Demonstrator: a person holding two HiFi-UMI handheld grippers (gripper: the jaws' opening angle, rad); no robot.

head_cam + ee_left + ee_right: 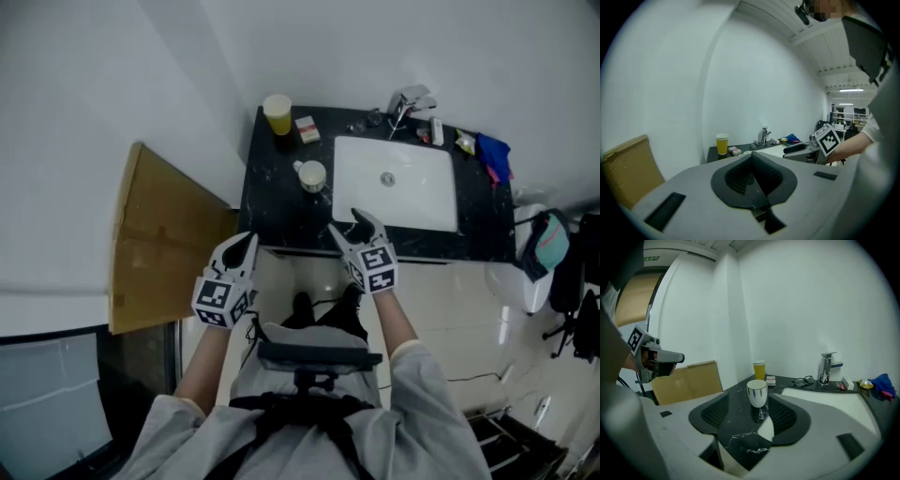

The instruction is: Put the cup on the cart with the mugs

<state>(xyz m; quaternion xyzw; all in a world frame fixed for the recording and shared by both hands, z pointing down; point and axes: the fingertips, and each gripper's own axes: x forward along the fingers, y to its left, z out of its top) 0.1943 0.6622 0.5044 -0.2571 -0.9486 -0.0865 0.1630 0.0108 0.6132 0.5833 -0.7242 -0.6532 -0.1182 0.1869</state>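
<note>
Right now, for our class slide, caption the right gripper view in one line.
Open right claw frames a white cup standing on the black counter beside the sink, a yellow cup behind.

On the black counter (272, 211) we count one white cup (311, 175) with blue marks and one yellow paper cup (277, 113), two in all. We also count one small red-and-white box (307, 129), one pair of glasses (803, 380), one faucet (405, 101), one white sink (412, 199), one blue cloth (494, 155) and one cardboard sheet (159, 239).
</note>
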